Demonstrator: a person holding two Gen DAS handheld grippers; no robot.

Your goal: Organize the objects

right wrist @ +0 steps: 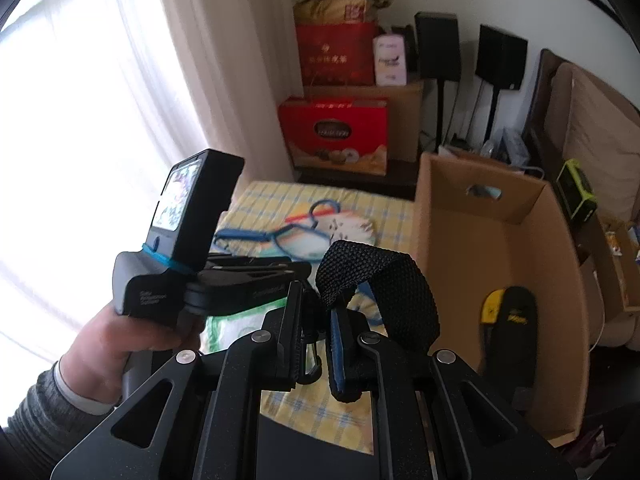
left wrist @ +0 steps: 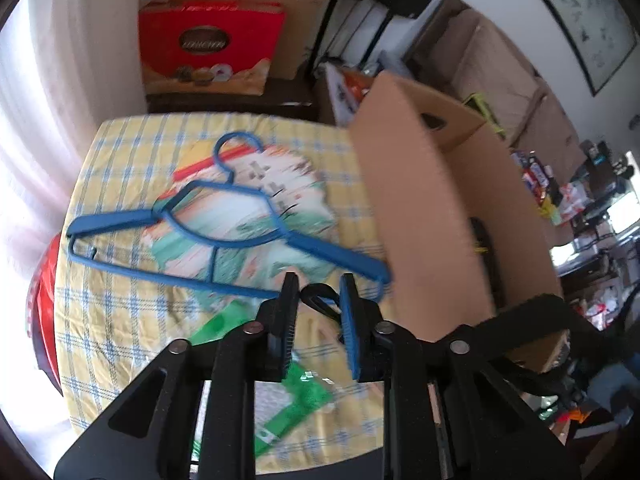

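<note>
My left gripper (left wrist: 318,284) is shut on a black webbing strap (left wrist: 318,298) just above the table. A wide black part of the strap (left wrist: 520,312) runs off to the right. In the right wrist view my right gripper (right wrist: 316,300) is shut on the same strap (right wrist: 384,280), which loops up over its right finger. A hand holds the left gripper (right wrist: 298,270) close beside it on the left. A blue hanger (left wrist: 224,240) lies on a printed bag (left wrist: 260,204) on the yellow checked tablecloth (left wrist: 120,320). An open cardboard box (right wrist: 520,248) stands to the right, holding a black and yellow insole (right wrist: 508,320).
A green packet (left wrist: 296,400) lies on the cloth under the left gripper. Red gift boxes (left wrist: 208,48) and cartons are stacked behind the table. A bright curtain (right wrist: 80,120) hangs on the left. Speakers on stands (right wrist: 436,40) and cluttered shelves (left wrist: 580,200) fill the right side.
</note>
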